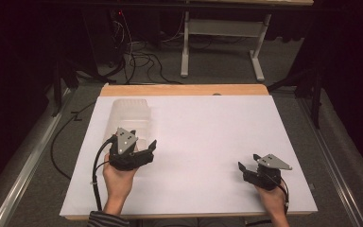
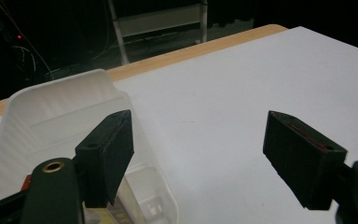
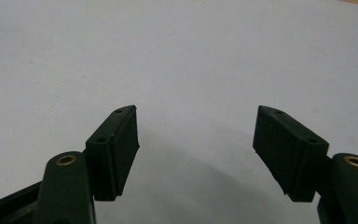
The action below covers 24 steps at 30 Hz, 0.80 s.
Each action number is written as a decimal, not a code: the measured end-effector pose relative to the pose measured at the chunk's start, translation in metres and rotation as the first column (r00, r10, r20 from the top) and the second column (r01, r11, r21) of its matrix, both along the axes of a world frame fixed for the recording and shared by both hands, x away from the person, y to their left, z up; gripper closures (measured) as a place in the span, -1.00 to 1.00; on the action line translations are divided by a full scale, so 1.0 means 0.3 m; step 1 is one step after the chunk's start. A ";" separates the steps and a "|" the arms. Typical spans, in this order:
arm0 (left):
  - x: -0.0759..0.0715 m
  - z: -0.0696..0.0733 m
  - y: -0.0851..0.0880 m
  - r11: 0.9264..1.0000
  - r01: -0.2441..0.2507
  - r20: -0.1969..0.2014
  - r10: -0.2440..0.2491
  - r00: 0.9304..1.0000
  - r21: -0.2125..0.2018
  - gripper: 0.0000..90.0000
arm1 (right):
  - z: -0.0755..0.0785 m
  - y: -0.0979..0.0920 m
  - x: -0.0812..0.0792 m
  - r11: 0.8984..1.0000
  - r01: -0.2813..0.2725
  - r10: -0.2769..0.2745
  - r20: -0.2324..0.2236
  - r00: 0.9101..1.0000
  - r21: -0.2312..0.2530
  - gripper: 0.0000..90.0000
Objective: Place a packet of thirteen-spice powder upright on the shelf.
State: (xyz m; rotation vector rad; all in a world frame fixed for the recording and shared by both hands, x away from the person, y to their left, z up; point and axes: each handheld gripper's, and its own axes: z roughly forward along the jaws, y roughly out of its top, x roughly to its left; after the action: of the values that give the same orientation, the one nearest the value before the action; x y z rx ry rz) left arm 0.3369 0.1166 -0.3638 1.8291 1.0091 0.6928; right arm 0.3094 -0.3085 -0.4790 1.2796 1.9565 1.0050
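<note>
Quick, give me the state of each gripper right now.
Left gripper: open, holding nothing, one jaw at the wall of the clear plastic container.
Right gripper: open, empty, over the white table.

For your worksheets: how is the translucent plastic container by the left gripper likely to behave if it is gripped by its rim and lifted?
The plastic container looks thin-walled and see-through, so it is probably light and may flex where it is pinched. Its smooth rim could slip between the open jaws of the left gripper. Small items seem to lie inside; tilting might shift them.
</note>
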 end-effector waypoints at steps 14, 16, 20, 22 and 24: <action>-0.020 -0.005 -0.037 0.999 0.037 -0.004 -0.037 0.999 -0.006 -0.44 | 0.000 0.002 -0.001 1.000 -0.001 0.001 -0.003 1.000 0.002 -0.30; -0.024 -0.007 -0.041 0.999 0.044 -0.006 -0.044 0.999 -0.009 -0.44 | 0.000 0.003 0.000 1.000 -0.001 0.001 -0.004 1.000 0.002 -0.30; -0.028 -0.011 -0.047 0.999 0.051 -0.010 -0.051 0.999 -0.012 -0.44 | 0.000 0.003 -0.001 1.000 0.001 0.000 -0.005 1.000 0.003 -0.30; -0.030 -0.015 -0.052 0.998 0.056 -0.011 -0.056 0.998 -0.012 -0.44 | 0.000 0.003 -0.001 1.000 0.000 0.000 -0.005 1.000 0.003 -0.30; -0.031 -0.019 -0.057 0.998 0.060 -0.015 -0.061 0.998 -0.017 -0.44 | 0.000 0.003 -0.001 1.000 -0.001 0.001 -0.007 1.000 0.002 -0.30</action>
State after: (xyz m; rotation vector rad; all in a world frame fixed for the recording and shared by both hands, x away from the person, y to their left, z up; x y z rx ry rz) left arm 0.3275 0.0995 -0.3693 1.8457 0.9625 0.6333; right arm 0.3091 -0.3076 -0.4790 1.2849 1.9616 1.0046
